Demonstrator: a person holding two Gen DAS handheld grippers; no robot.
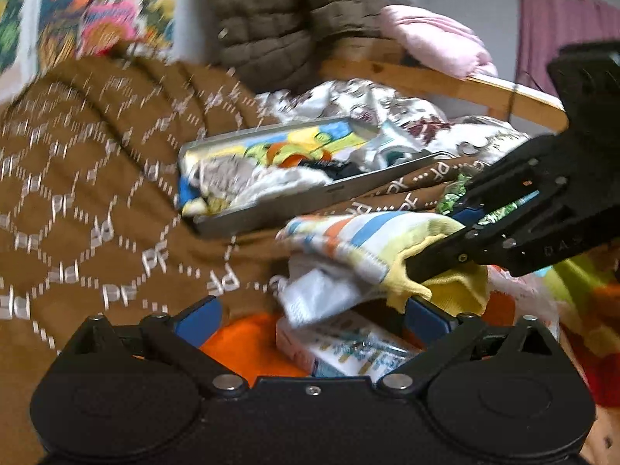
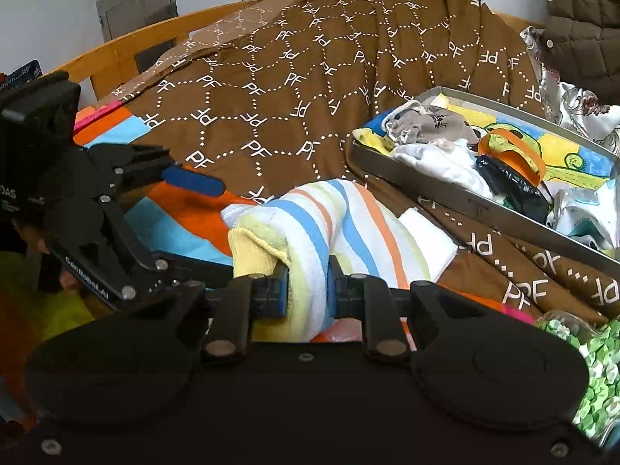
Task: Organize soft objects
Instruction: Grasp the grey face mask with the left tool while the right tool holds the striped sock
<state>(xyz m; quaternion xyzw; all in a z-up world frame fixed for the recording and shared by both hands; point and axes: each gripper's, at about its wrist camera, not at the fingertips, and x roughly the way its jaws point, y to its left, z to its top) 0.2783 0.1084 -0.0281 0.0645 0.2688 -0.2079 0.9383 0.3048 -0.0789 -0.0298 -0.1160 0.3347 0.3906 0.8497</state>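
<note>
Nearest the right wrist camera, our right claw [image 2: 308, 290] pinches the striped towel [image 2: 329, 228] across a folded yellow-edged end, blue pads pressed into the cloth from both sides. We judge this grip is taken at the fold so that the layers stay together while the bundle is carried. Most of the towel rests on the bed, partly on the brown quilt [image 2: 310, 77] printed with "PF" and partly over the orange-and-blue sheet [image 2: 182, 209].

Our left claw [image 1: 310, 316] is spread, holding nothing, its blue fingertips [image 1: 197, 316] hovering just beside the towel's near edge. We judge it is positioned to support or smooth the loose white part.

Beyond the towel, the metal tray [image 2: 480, 205] lies tilted on the quilt. It already holds small cloth items, an orange band and a dark pouch. We take the tray as the likely collection point, near but not touching the towel. A brown padded jacket [image 1: 271, 19] hangs behind.
</note>
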